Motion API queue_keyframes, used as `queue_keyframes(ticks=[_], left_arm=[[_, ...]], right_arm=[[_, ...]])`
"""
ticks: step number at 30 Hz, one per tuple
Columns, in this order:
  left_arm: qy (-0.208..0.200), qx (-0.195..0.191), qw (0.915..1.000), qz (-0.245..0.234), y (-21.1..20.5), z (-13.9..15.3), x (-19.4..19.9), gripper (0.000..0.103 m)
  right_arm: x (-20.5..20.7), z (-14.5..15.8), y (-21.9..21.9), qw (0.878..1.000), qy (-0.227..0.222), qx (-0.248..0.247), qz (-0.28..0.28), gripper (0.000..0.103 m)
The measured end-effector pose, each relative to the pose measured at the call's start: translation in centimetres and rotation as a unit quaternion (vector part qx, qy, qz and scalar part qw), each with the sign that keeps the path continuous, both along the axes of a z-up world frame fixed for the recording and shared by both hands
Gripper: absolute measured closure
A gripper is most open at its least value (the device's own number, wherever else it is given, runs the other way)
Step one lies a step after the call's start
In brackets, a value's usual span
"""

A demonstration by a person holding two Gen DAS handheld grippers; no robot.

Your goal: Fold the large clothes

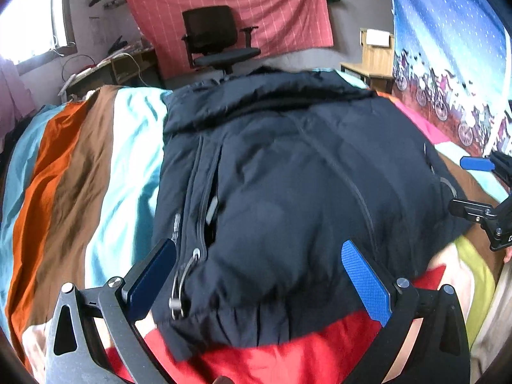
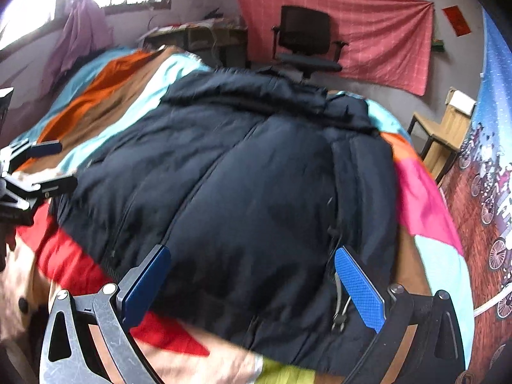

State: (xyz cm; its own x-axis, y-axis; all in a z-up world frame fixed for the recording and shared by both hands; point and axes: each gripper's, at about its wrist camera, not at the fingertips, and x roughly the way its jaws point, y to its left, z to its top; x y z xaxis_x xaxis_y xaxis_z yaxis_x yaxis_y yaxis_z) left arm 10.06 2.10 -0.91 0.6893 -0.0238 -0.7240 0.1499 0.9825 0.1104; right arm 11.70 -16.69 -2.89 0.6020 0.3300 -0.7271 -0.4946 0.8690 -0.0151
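Striped, multicoloured bedspread [image 1: 80,172] carries a puffy navy zip-up jacket [image 1: 288,176] reaching its near edge; left gripper [image 1: 260,276] and right gripper [image 2: 252,280] hover spread wide, empty.

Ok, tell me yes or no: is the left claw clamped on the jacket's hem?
No: the left claw is spread wide open above the dark jacket, with no fabric pinched between its blue pads.
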Motion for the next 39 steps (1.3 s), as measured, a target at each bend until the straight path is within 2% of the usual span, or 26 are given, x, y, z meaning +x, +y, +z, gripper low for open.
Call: queue_keyframes(ticks=[3, 6, 8, 16, 19, 23, 25, 32, 35, 39], left_arm=[[0.013, 0.024, 0.9995, -0.016, -0.1, -1.0, -1.1, 0.002], [0.017, 0.06, 0.9978, -0.024, -0.4, -2.2, -2.2, 0.002], [0.025, 0.071, 0.9967, -0.03, -0.2, -3.0, -2.5, 0.002], [0.053, 0.106, 0.9925, -0.031, 0.1, -5.9, -2.9, 0.002], [0.052, 0.138, 0.9888, -0.024, 0.0, -7.0, -2.7, 0.002], [0.044, 0.207, 0.9773, 0.0, -0.1, -8.6, -1.8, 0.002], [0.044, 0.226, 0.9731, 0.005, 0.0, -9.1, -1.4, 0.002], [0.032, 0.22, 0.9751, 0.004, 1.0, -8.4, -0.5, 0.002], [0.018, 0.2, 0.9795, 0.011, 1.5, -6.7, 0.0, 0.002], [0.004, 0.164, 0.9863, 0.014, 2.1, -4.0, 1.0, 0.002]], right_arm=[[-0.8, -1.1, 0.5, 0.999, 0.023, -0.023, 0.025, 0.0], [-1.8, -2.7, 1.2, 0.996, 0.035, -0.069, 0.053, 0.0], [-2.3, -3.6, 1.5, 0.993, 0.034, -0.099, 0.062, 0.0], [-2.5, -6.2, 1.6, 0.985, 0.032, -0.158, 0.055, 0.0], [-2.2, -7.2, 1.8, 0.981, 0.034, -0.184, 0.052, 0.0], [-2.3, -8.3, 2.2, 0.975, 0.008, -0.216, 0.051, 0.0], [-2.4, -8.4, 2.5, 0.97, -0.026, -0.24, 0.044, 0.0], [-2.6, -8.1, 2.6, 0.961, -0.077, -0.261, 0.046, 0.001], [-2.2, -6.6, 1.8, 0.971, -0.071, -0.226, 0.032, 0.001], [-0.8, -3.0, 0.4, 0.985, -0.066, -0.161, 0.012, 0.001]])
